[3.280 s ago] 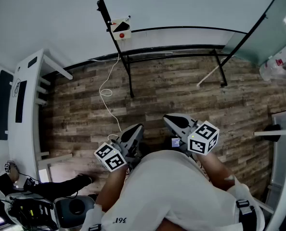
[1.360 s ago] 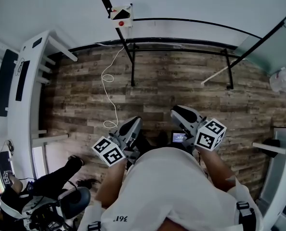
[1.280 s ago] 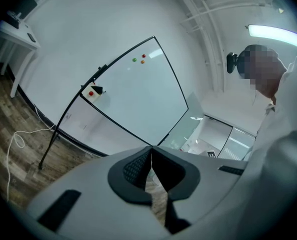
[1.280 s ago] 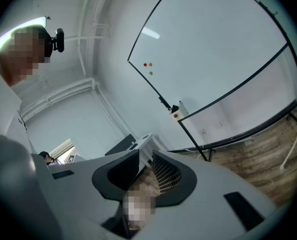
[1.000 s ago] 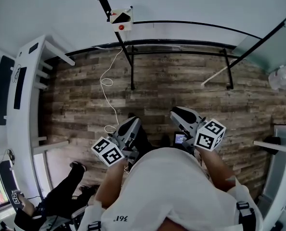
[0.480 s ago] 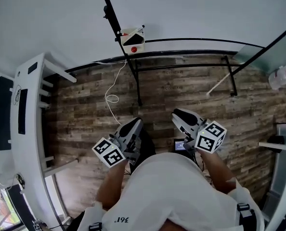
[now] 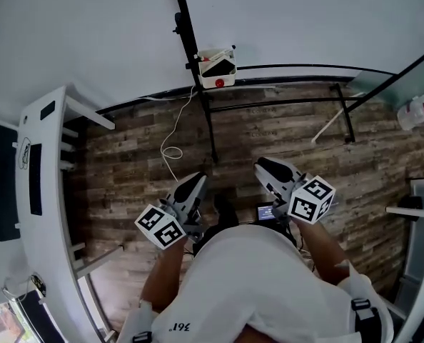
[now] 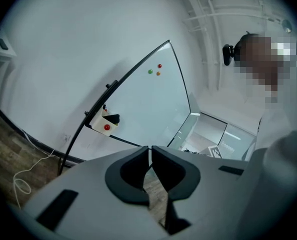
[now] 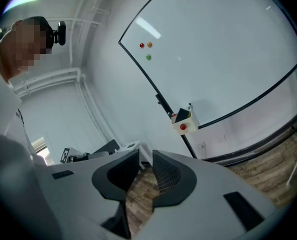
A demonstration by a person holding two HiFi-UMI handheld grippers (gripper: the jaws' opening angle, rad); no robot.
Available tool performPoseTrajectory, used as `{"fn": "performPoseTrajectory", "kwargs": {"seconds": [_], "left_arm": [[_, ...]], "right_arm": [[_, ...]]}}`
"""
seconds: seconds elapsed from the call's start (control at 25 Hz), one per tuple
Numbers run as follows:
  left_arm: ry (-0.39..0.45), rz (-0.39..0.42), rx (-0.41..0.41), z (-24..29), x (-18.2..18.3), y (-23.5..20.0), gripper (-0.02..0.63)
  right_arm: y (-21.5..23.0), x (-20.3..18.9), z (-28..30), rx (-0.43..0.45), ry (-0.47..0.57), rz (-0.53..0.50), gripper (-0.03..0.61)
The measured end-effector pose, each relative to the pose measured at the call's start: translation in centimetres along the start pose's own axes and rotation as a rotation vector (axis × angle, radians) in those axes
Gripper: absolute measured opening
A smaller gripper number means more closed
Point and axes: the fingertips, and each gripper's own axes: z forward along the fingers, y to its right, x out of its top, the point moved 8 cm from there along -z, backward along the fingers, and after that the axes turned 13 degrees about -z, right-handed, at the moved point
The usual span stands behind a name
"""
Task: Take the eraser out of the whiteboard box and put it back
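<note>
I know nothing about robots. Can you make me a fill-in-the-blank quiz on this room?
1. The white box on the frame of the whiteboard bears a ____ dot.
2. The whiteboard carries ____ small round magnets.
3. The floor is laid with ____ planks.
4. The jaws of the right gripper stand apart and hold ____.
Missing words: red, three, wooden, nothing.

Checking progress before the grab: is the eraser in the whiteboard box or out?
In, apparently: a dark eraser sits inside the whiteboard box.
</note>
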Motion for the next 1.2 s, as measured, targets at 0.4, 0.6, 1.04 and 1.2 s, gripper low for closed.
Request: {"fn": "performPoseTrajectory", "kwargs": {"seconds": [0.4, 0.6, 1.04, 1.2], "left_arm": [[-0.034, -0.009, -0.047, 0.1, 2.0, -1.9, 0.008], [-0.033, -0.027, -0.044, 1.4, 1.6, -2.4, 0.008], [-0.01, -0.032, -0.013, 4.4, 0.6, -1.2, 0.008], [-0.01, -0.025, -0.007, 5.2, 0.8, -1.4, 0.008]], "right_arm": [[-0.5, 0.6, 2.4, -0.063, -0.01, -0.012, 0.097], [0.6, 0.8, 2.6, -0.063, -0.027, -0.045, 0.096], [4.0, 1.5, 1.5, -0.037, -0.051, -0.053, 0.097], [4.8, 1.7, 1.8, -0.03, -0.061, -0.063, 0.097]]}}
